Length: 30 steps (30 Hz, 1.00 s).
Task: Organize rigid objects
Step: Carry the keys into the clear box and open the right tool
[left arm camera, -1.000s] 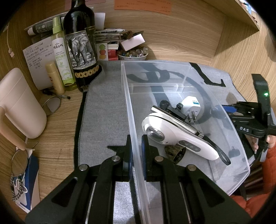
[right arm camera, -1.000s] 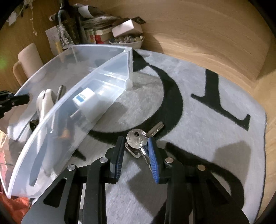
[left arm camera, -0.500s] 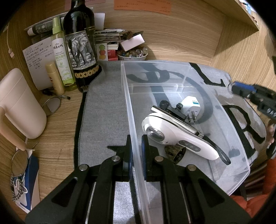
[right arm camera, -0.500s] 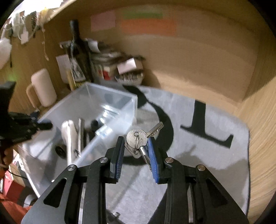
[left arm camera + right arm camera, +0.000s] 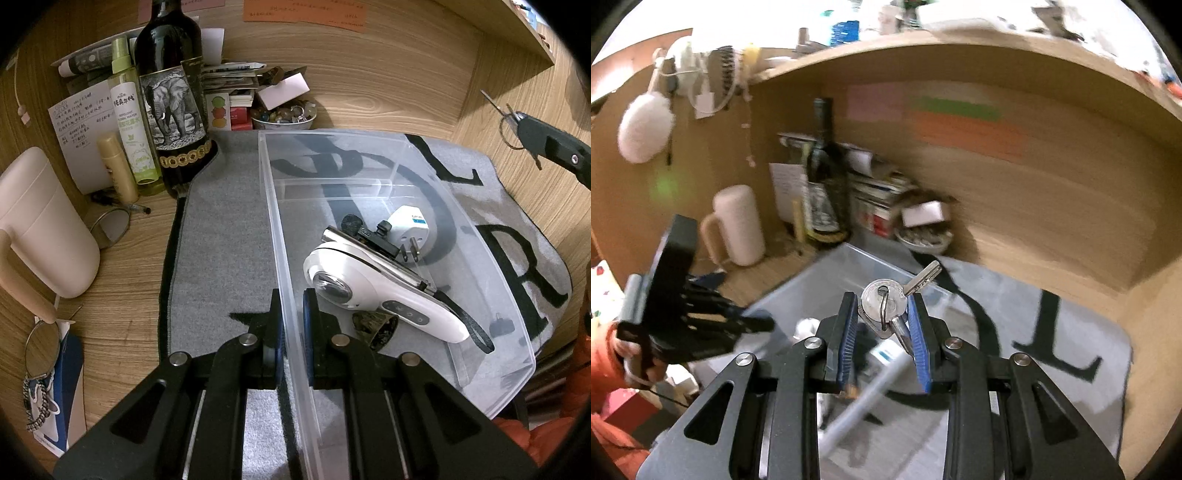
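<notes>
Mid-carry in the tidying: right gripper (image 5: pixel 882 317) clamped on a bunch of keys (image 5: pixel 886 306), held in the air above the clear plastic bin (image 5: pixel 369 162); left gripper (image 5: pixel 291 325) pinched tight on the bin's near wall, steadying it; already inside, a white handheld device (image 5: pixel 376 295), a white plug adapter (image 5: pixel 410 225) and some dark bits, hard to name through the blur; next move, probably: over the bin's open space, down past the rim, then release without snagging the ring on the pads; compared with a second ago, keys lifted off the grey lettered mat (image 5: pixel 221 240) and swung toward the bin; left grip and bin contents unchanged.
</notes>
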Motion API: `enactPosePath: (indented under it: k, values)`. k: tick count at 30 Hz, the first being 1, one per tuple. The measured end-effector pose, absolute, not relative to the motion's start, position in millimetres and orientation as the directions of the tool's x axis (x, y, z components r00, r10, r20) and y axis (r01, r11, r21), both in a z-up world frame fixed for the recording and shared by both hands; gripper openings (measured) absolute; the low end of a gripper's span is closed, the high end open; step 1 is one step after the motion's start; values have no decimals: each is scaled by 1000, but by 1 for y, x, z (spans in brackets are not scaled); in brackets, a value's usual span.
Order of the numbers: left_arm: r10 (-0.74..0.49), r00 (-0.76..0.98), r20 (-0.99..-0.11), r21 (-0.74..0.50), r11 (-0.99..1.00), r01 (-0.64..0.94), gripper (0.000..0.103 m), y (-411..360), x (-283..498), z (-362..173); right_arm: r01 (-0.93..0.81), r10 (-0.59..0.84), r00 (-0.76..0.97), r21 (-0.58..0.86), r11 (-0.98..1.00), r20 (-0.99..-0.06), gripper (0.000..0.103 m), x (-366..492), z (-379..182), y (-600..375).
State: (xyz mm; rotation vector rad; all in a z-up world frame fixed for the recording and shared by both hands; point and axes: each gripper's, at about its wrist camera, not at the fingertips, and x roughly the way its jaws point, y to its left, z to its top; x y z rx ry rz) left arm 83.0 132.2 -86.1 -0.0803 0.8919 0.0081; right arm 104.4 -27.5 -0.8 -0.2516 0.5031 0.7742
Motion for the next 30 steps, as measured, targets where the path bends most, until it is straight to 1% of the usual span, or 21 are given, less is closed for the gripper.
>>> enactPosePath:
  k: [4, 11, 14, 19, 25, 30]
  values:
    - [-27, 628, -778, -67, 997, -41, 8, 132, 83, -86, -757, 622, 566, -43, 652, -541, 25, 101, -7, -8]
    - [-27, 628, -777, -67, 997, -40, 8, 132, 83, -86, -777, 572, 484, -24, 629, -663, 25, 121, -49, 24]
    - [-27, 628, -778, -67, 997, -40, 8, 132, 83, -86, -784, 553, 454, -18, 620, -699, 25, 128, -63, 33]
    - [-27, 628, -778, -66, 997, -39, 8, 131, 83, -86, -787, 516, 426, -24, 616, -743, 26, 135, -78, 41]
    - [-27, 628, -778, -67, 997, -39, 8, 131, 83, -86, -784, 499, 425, -32, 620, -755, 26, 137, -80, 43]
    - [-28, 628, -778, -67, 997, -39, 8, 131, 83, -86, -779, 508, 427, -19, 627, -748, 38, 137, -74, 38]
